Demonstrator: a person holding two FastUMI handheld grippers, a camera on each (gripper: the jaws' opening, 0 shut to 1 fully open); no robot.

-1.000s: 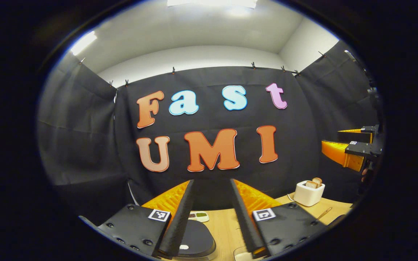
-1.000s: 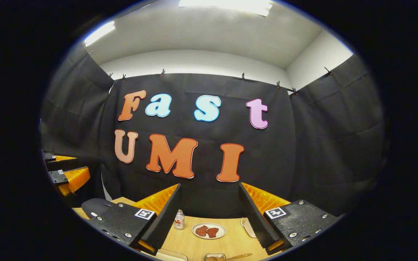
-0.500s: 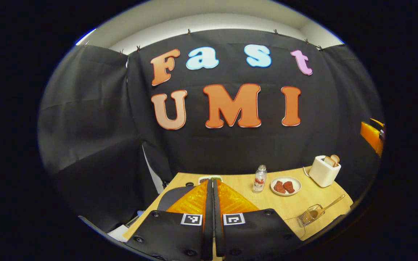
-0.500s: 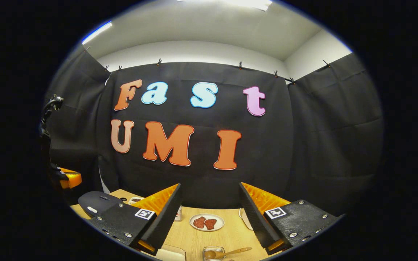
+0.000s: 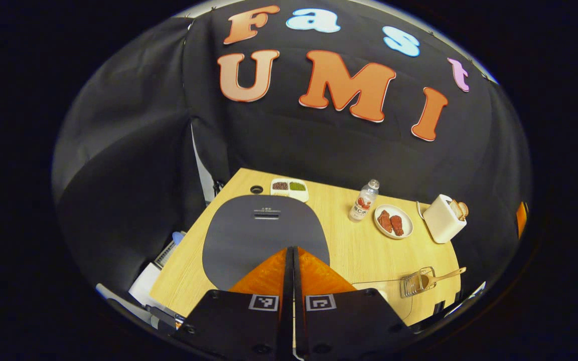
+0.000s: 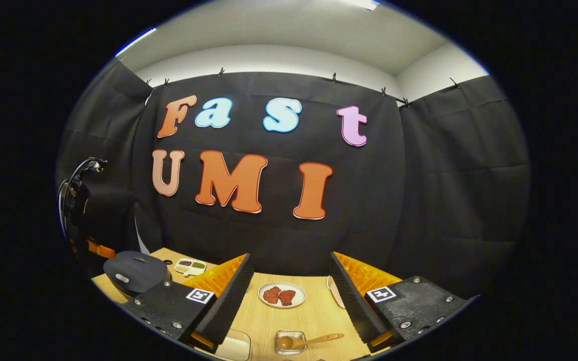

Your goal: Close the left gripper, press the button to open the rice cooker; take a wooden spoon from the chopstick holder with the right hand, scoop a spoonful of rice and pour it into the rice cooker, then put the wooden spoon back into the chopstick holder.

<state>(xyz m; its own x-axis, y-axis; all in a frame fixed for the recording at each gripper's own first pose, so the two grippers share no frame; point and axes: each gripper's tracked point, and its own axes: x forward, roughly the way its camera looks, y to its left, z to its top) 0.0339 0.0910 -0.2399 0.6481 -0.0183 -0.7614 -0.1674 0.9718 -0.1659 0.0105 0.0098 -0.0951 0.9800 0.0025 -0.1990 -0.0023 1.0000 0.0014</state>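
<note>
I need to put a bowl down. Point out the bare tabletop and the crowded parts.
Bare wood lies between the rice cooker, the plate and the chopstick holder. The back edge is crowded: divided dish, bottle, plate, toaster.

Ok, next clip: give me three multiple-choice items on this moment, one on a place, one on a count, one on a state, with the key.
1. Where does the wooden spoon rest?
A in the chopstick holder
B on the plate
C on the rice cooker

2. How many pieces of food lie on the plate?
A one
B two
C four

3. How is the rice cooker?
A lid raised
B lid down
C tipped on its side

Key: 1 A, its bowl sits in the holder; 2 B, two reddish pieces lie side by side; 3 B, the dark lid lies flat ahead of the left gripper, whose fingers meet.
</note>
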